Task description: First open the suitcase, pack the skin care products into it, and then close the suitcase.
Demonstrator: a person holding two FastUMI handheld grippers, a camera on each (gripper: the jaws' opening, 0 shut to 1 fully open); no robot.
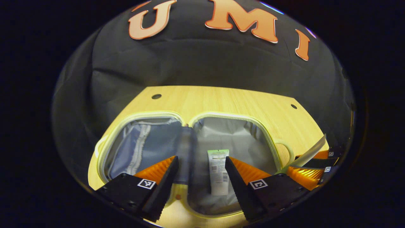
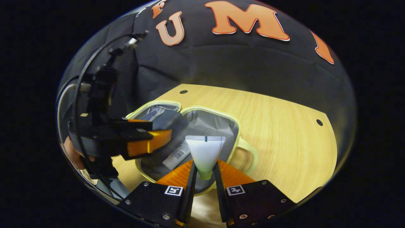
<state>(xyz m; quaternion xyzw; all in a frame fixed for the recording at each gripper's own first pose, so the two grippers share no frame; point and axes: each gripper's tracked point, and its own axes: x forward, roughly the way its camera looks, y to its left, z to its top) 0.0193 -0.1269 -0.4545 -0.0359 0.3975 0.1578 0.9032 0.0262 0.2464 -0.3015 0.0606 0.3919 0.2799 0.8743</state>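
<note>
Wooden table (image 1: 240,101), wide bare stretch beyond and right of the suitcase (image 1: 253,122). Suitcase lies flat open, both halves up, pale rim all round, handle at its right edge.

Left gripper view: left gripper (image 1: 201,180) spread wide, nothing between its fingers, above the hinge; a translucent bottle (image 1: 186,152) lies along the hinge, a white tube (image 1: 218,172) in the right half. Label print too small to read.

Right gripper view: right gripper (image 2: 205,177) clenched on a white tube's cap end (image 2: 205,152), over the right half.
</note>
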